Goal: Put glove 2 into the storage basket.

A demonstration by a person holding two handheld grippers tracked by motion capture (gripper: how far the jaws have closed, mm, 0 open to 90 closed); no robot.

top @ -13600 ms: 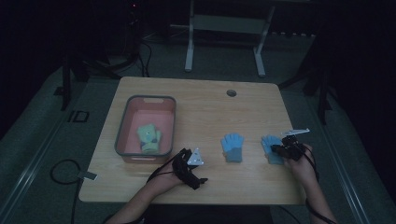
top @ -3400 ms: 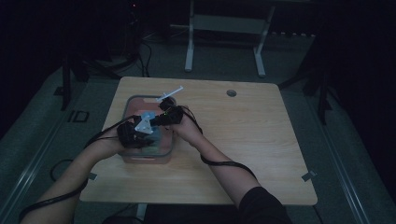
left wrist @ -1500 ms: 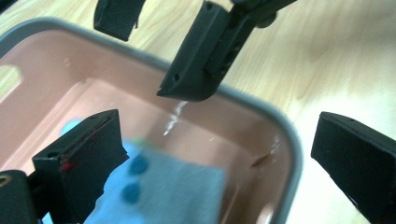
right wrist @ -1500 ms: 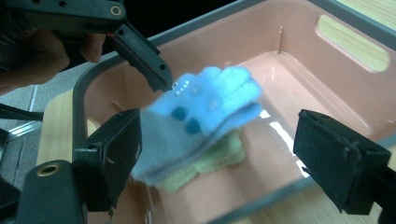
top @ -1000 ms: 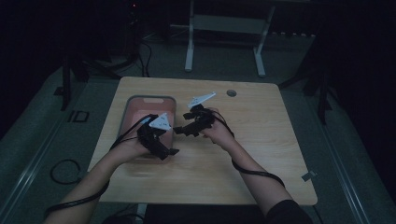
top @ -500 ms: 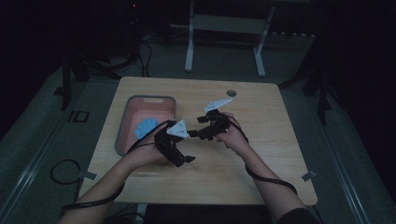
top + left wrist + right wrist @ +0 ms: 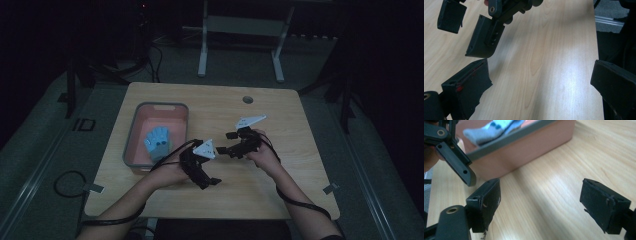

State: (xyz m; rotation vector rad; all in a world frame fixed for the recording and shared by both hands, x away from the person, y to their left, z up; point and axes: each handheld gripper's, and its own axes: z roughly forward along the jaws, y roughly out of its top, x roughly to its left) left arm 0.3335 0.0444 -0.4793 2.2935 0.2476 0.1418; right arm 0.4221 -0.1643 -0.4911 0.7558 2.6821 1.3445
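A light blue glove-like cloth with darker blue dots lies in the pink bin with a grey rim on the left part of the wooden table. The right gripper view shows the cloth over the bin's wall. My left gripper hovers just right of the bin's near corner, its jaws wide apart over bare wood. My right gripper is close beside it toward the table's middle, pointing at the bin, open with nothing between its jaws.
The table has a round cable hole near its far edge. The left gripper view shows the table's right edge and dark floor beyond. A metal stand is behind the table. Cables trail from both grippers.
Both grippers have drawn back from over the bin toward the table's middle and near side. The blue cloth that lay on the table at first now rests in the bin.
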